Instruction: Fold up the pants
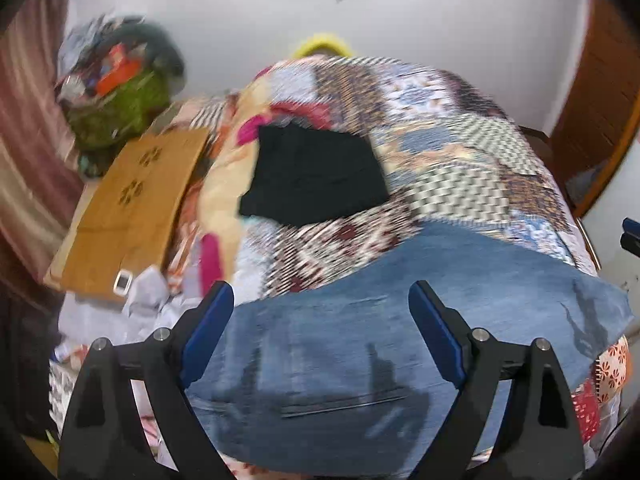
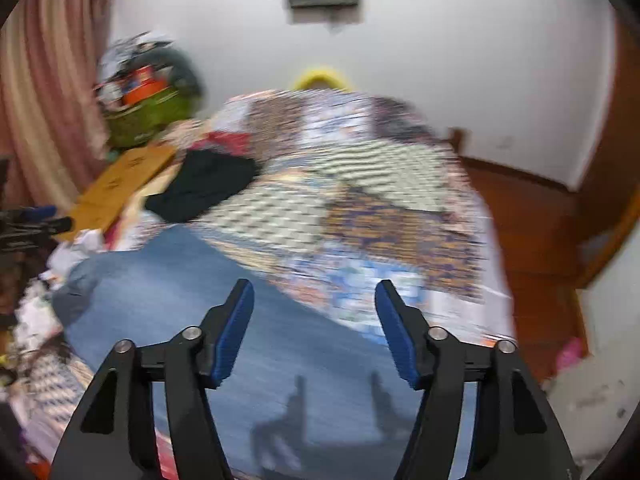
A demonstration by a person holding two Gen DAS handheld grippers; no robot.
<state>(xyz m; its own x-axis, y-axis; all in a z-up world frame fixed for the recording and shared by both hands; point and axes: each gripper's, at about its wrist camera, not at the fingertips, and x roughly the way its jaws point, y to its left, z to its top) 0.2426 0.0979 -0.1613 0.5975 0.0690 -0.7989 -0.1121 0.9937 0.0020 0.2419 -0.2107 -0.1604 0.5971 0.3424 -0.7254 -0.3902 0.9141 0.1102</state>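
Though both views are smeared by blur, the bed point(image 1: 460, 152) with its patchwork quilt fills most of each, and the blue denim pants point(image 1: 400, 320) lie flat across its near end, spread beneath both cameras. Their long axis appears to run sideways across the bed, from the left gripper's side toward the narrower end point(image 1: 600, 304) by the right edge of the quilt, though which end is waist and which is hem I cannot tell. Denim like this should handle as fairly heavy, limp cloth that drapes and holds a crease, neither slippery nor fragile; pinching an edge or corner at each end looks the sensible hold. A dark folded garment point(image 1: 312, 176) sits farther up the quilt, well apart from the pants. The left gripper point(image 1: 320, 320) hangs above the denim with its fingers spread wide and nothing between them; the right gripper point(image 2: 314, 324) likewise shows parted, empty fingers over the fabric.
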